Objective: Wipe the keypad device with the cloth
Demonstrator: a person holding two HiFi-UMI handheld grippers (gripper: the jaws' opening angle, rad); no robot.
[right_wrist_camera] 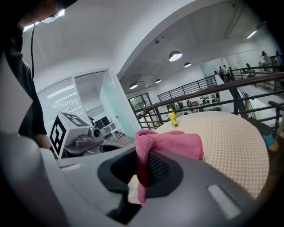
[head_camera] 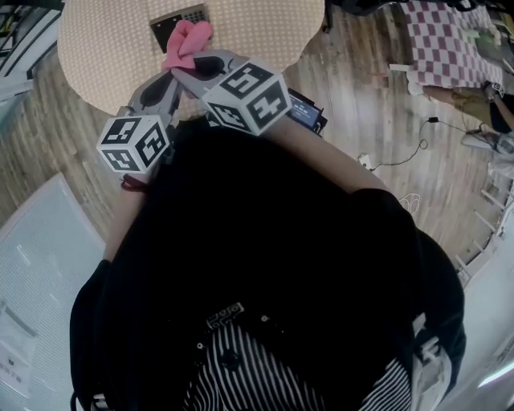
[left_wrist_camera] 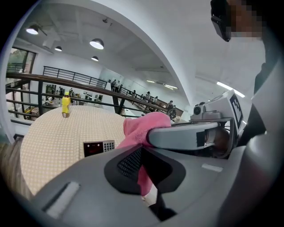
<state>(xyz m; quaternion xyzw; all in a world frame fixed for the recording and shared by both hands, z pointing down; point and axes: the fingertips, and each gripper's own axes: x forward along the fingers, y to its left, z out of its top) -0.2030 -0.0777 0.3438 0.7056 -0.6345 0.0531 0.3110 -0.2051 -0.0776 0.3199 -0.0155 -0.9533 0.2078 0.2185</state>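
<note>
Head view, upper middle of the frame: the left gripper point(left_wrist_camera: 143, 166) is closed on the pink cloth point(head_camera: 189, 38), which is also clamped by the right gripper point(right_wrist_camera: 143, 170). The keypad device point(head_camera: 178, 18) is seen just above it, on the round table point(head_camera: 96, 48).

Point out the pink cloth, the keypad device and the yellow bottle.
pink cloth point(right_wrist_camera: 177, 144): right gripper view, its folded upper part.
keypad device point(left_wrist_camera: 98, 148): left gripper view, middle of its face.
yellow bottle point(left_wrist_camera: 65, 105): left gripper view, its body.
</note>
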